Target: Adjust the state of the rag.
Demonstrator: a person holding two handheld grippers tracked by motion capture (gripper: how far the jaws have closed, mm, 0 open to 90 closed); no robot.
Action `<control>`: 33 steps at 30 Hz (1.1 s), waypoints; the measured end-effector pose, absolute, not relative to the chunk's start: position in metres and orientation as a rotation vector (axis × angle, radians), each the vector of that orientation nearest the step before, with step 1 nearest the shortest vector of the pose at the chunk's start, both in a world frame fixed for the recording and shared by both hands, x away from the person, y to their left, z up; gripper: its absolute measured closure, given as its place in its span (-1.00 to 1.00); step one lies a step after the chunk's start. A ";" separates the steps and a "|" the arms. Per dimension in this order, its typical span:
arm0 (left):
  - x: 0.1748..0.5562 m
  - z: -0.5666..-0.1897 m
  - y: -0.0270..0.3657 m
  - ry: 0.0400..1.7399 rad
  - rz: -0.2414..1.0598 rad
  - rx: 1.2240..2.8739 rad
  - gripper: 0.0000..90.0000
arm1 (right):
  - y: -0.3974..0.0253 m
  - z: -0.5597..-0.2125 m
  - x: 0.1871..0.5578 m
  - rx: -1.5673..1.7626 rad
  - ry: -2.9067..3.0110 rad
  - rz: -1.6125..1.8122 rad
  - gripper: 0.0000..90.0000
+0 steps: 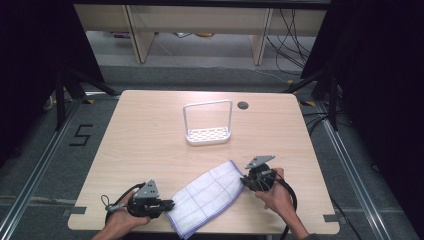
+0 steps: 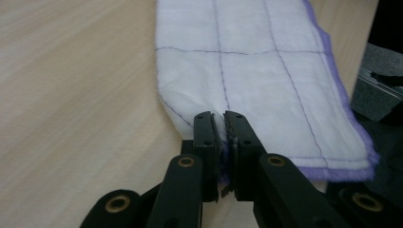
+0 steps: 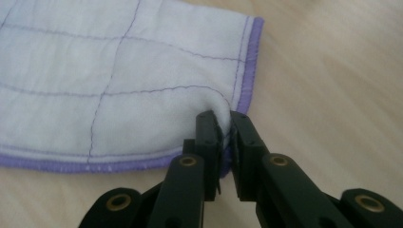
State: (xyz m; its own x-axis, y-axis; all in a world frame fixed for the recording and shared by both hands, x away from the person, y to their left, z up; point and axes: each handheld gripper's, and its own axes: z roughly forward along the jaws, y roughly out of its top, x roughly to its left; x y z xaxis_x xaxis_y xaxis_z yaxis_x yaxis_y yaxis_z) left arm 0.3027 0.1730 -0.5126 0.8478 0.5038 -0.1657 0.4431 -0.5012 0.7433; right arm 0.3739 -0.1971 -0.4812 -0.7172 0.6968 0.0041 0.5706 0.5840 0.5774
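A white cloth (image 1: 206, 196) with a purple hem and thin purple grid lines lies folded near the table's front edge, slanting from front left to back right. My left gripper (image 1: 168, 204) is shut on the cloth's front-left end; in the left gripper view the jaws pinch the white edge of the cloth (image 2: 256, 71) at the gripper tip (image 2: 224, 116). My right gripper (image 1: 244, 180) is shut on the back-right corner, where the purple hem of the cloth (image 3: 119, 80) bunches between the jaws at the tip (image 3: 226, 116).
A white wire rack (image 1: 208, 122) with a perforated base stands upright at the table's middle back. A dark cable hole (image 1: 242, 105) sits behind it to the right. The wooden table (image 1: 145, 135) ends just in front of the cloth; cables trail from both grippers.
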 end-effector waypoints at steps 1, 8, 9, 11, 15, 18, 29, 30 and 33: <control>0.299 -0.513 0.171 0.692 0.078 2.161 0.85 | -0.192 -0.478 0.381 1.037 2.600 0.822 0.86; 0.287 -0.514 0.153 0.642 0.021 2.163 0.86 | -0.163 -0.464 0.425 0.945 2.647 0.824 0.86; 0.287 -0.514 0.151 0.629 0.029 2.168 0.86 | -0.160 -0.463 0.430 0.928 2.663 0.814 0.86; 0.285 -0.513 0.149 0.636 0.015 2.168 0.86 | -0.154 -0.464 0.437 0.925 2.672 0.807 0.86; 0.284 -0.513 0.141 0.603 0.011 2.170 0.86 | -0.148 -0.468 0.446 0.935 2.680 0.823 0.86; 0.282 -0.513 0.134 0.590 -0.003 2.164 0.86 | -0.143 -0.472 0.454 0.935 2.687 0.828 0.85; 0.296 -0.501 0.145 0.682 -0.033 2.084 0.07 | -0.161 -0.468 0.461 1.134 2.530 0.998 0.05; 0.303 -0.497 0.150 0.711 -0.008 2.071 0.01 | -0.165 -0.465 0.461 1.145 2.513 1.027 0.02; 0.317 -0.490 0.158 0.751 0.025 2.021 -0.07 | -0.179 -0.455 0.454 1.211 2.428 1.090 -0.05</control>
